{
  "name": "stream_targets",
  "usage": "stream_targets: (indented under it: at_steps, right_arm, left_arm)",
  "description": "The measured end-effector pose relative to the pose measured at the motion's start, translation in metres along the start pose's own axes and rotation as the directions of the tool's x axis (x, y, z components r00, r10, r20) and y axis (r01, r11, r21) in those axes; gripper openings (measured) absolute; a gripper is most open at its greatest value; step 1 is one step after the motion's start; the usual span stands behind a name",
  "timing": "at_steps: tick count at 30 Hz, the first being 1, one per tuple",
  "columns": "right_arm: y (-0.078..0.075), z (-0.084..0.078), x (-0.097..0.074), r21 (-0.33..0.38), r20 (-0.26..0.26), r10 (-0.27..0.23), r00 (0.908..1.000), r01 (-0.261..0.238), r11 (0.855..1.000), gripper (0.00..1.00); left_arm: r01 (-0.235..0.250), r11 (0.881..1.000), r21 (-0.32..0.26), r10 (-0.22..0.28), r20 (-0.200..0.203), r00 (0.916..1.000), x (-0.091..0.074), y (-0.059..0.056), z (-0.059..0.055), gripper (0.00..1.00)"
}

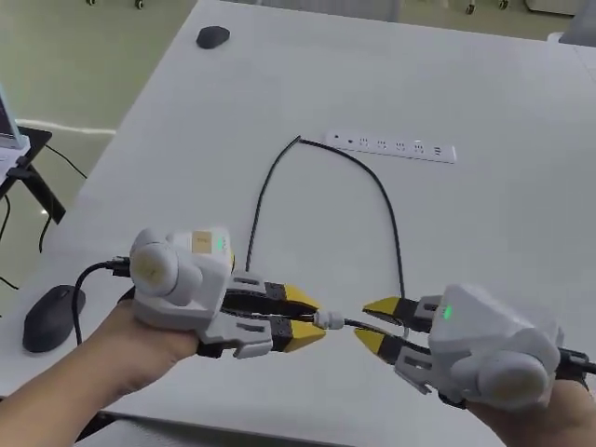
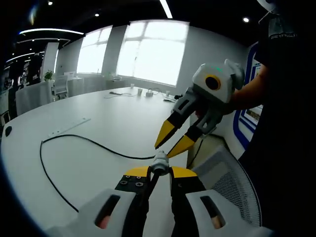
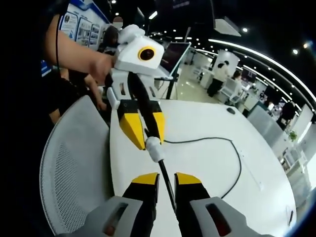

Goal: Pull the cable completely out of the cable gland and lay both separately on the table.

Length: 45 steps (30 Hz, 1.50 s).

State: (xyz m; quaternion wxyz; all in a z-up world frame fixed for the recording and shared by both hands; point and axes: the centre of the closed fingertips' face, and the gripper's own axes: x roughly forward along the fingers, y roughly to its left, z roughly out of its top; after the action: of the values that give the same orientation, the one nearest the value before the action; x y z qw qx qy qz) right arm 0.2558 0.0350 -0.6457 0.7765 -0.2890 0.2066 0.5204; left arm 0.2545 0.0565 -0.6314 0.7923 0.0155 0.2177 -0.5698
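Your left gripper [image 1: 315, 318] has its yellow fingers clenched on the white cable gland [image 1: 329, 319]. The gland's nose pokes out just past the tips, held above the worktop [image 1: 484, 84] near its front edge. Your right gripper [image 1: 363, 322] faces it nose to nose, just beside the gland, with its fingers spread and released. The black cable [image 1: 386, 200] runs out of the gland and straight through the gap between them. In the right gripper view it passes between the tips, and I can't tell whether it brushes either one. So the cable is not yet out of the gland. Past your right gripper it climbs across the worktop, bends in a wide loop near the white power strip [image 1: 391, 147], then comes back down toward your left gripper and slips out of sight behind it. A dark mouse [image 1: 212, 37] lies at the far corner, and a second mouse [image 1: 48, 318] sits at the worktop's left edge, beside your left hand.
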Motion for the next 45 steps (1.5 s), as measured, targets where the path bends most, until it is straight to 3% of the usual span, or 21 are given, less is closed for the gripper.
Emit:
stream_targets:
  at_steps: [8, 30, 45]
  right_arm:
    - [-0.007, 0.006, -0.001, -0.006, 0.007, -0.103, 0.9946, 0.103, 0.995, 0.05]
    - [-0.003, 0.002, 0.001, 0.004, 0.009, -0.107, 0.9942, 0.107, 0.994, 0.00]
    - [-0.013, -0.014, -0.001, 0.064, -0.023, -0.119, 0.9927, 0.120, 0.991, 0.00]
  left_arm:
    - [-0.003, 1.000, -0.013, 0.003, -0.002, 1.0000, 0.002, 0.001, 0.002, 0.15]
    - [-0.011, 1.000, 0.009, 0.011, -0.013, 0.9998, 0.006, -0.003, 0.001, 0.15]
    - [-0.029, 1.000, -0.007, 0.029, -0.002, 0.9996, 0.007, 0.000, 0.002, 0.15]
